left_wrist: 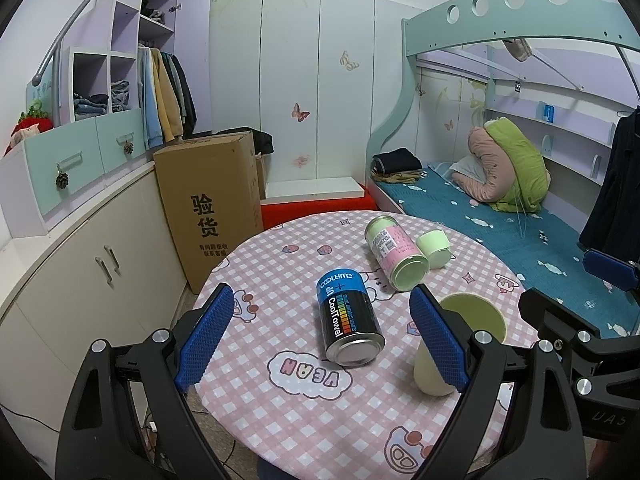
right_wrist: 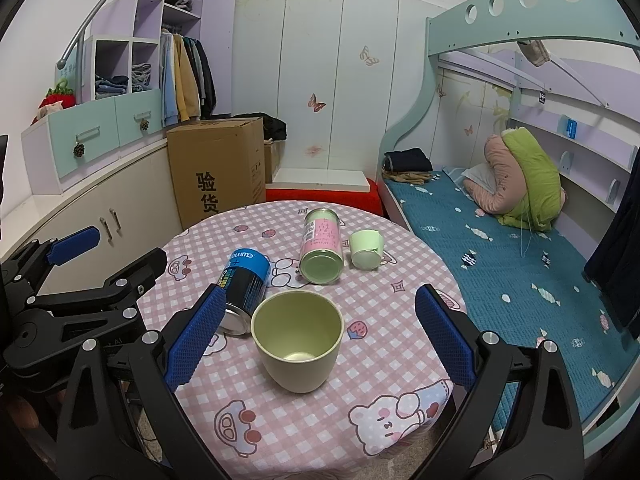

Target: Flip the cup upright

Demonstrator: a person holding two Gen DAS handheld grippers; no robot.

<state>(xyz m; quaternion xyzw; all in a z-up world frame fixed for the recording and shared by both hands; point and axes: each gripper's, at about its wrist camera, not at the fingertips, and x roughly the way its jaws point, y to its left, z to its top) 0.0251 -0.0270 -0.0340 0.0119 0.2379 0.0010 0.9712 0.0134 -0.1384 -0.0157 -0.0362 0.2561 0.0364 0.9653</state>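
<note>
A pale yellow-green cup [right_wrist: 298, 344] stands upright on the round table with the pink checked cloth [right_wrist: 384, 312], mouth up and empty. It sits between the open fingers of my right gripper [right_wrist: 316, 336], touching neither. In the left wrist view the cup [left_wrist: 472, 328] is partly hidden behind the right finger of my left gripper [left_wrist: 322, 336]. My left gripper is open and empty, with a lying black and blue can [left_wrist: 348, 316] between its fingers.
A pink and green can [right_wrist: 322, 246] lies on its side further back, with a small pale green cup [right_wrist: 366, 250] lying beside it. The black and blue can [right_wrist: 242, 284] lies left of the upright cup. A cardboard box [right_wrist: 218, 168] and a bed [right_wrist: 512, 248] flank the table.
</note>
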